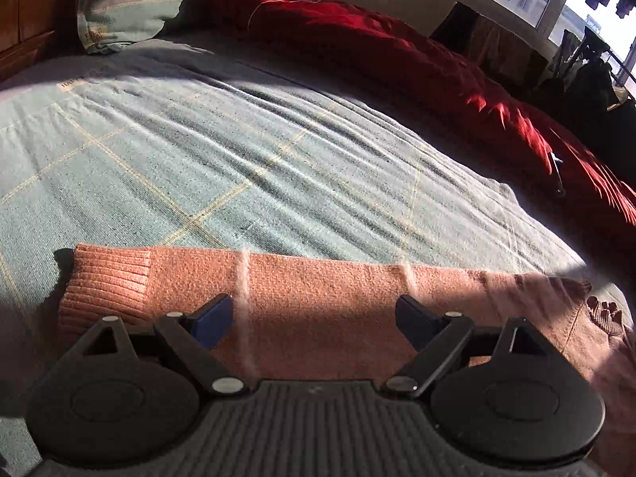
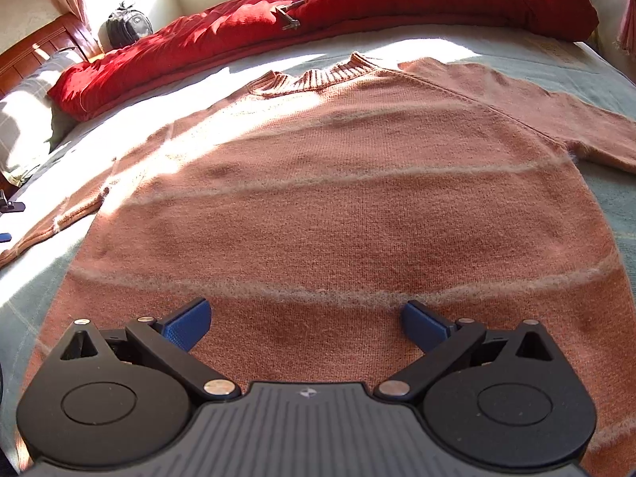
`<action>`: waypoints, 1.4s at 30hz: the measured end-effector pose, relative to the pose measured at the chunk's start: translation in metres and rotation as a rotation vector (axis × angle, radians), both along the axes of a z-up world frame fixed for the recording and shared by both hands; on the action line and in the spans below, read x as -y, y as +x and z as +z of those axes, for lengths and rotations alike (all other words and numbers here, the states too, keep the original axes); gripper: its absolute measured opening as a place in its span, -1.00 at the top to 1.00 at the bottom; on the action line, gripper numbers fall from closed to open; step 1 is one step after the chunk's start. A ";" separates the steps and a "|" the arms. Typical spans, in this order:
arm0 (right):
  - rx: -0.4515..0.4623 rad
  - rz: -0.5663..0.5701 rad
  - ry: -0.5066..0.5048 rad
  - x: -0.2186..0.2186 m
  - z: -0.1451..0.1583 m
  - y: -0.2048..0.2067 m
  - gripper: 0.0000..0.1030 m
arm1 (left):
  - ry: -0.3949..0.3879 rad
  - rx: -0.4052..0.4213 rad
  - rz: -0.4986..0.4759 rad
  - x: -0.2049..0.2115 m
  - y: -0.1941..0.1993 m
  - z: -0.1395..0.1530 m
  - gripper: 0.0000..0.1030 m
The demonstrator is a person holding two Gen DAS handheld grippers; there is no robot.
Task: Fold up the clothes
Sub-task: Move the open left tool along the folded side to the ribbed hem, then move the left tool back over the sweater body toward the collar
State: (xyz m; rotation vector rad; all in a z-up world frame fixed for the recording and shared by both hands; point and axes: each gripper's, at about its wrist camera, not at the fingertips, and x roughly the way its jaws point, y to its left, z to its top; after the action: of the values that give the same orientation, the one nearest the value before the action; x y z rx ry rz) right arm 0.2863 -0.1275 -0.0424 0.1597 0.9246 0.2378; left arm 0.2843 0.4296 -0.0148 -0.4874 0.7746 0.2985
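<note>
Both grippers stand wide open and hold nothing: the left gripper (image 1: 314,318) hangs over a sleeve, the right gripper (image 2: 306,324) over the lower body of the same garment, with knit showing between the spread jaws in each view. The salmon-pink knitted sweater with thin pale stripes (image 2: 338,206) lies spread flat, collar away from the right wrist camera, on the pale green bedspread with thin yellow checks (image 1: 238,139). Its left sleeve (image 1: 278,290) stretches out straight, ribbed cuff (image 1: 107,278) at the end.

The step in hand appears to be the first fold, most likely bringing that sleeve across the body. To do it well, the left jaws should drop onto the sleeve near the cuff and pinch both layers, while the right one pins or lifts the hem so the body does not drag and wrinkle.

A bunched red quilt (image 2: 357,4) lies along the far edge of the bed, near the collar but apart from it; a pillow (image 1: 127,4) sits at the headboard. Nothing lies on the sweater itself.
</note>
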 end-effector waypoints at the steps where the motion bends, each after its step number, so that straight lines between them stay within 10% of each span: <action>1: 0.001 0.006 -0.020 -0.003 -0.001 0.000 -1.00 | -0.024 0.015 -0.054 0.013 0.006 0.000 -0.74; 7: 0.026 0.074 -0.152 -0.019 -0.006 -0.007 -1.00 | -0.071 -0.044 -0.152 0.050 0.033 -0.025 -0.74; 26: 0.014 0.059 -0.171 -0.022 -0.004 -0.006 -1.00 | 0.033 -0.082 0.324 -0.075 -0.046 -0.012 -0.74; 33: 0.008 0.052 -0.183 -0.024 -0.004 -0.006 -1.00 | -0.010 -0.028 0.244 -0.072 -0.025 -0.012 -0.74; 37: 0.009 0.052 -0.192 -0.024 -0.004 -0.007 -1.00 | 0.125 -0.131 0.371 -0.064 -0.025 -0.014 -0.72; 42: -0.006 0.032 -0.197 -0.026 0.001 -0.003 -1.00 | 0.141 0.017 0.199 -0.001 -0.035 0.018 -0.74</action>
State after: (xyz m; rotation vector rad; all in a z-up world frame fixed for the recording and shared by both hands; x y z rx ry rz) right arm 0.2832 -0.1011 -0.0415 -0.0368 0.9515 0.1748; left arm 0.2491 0.4309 0.0036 -0.4340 0.6841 0.5292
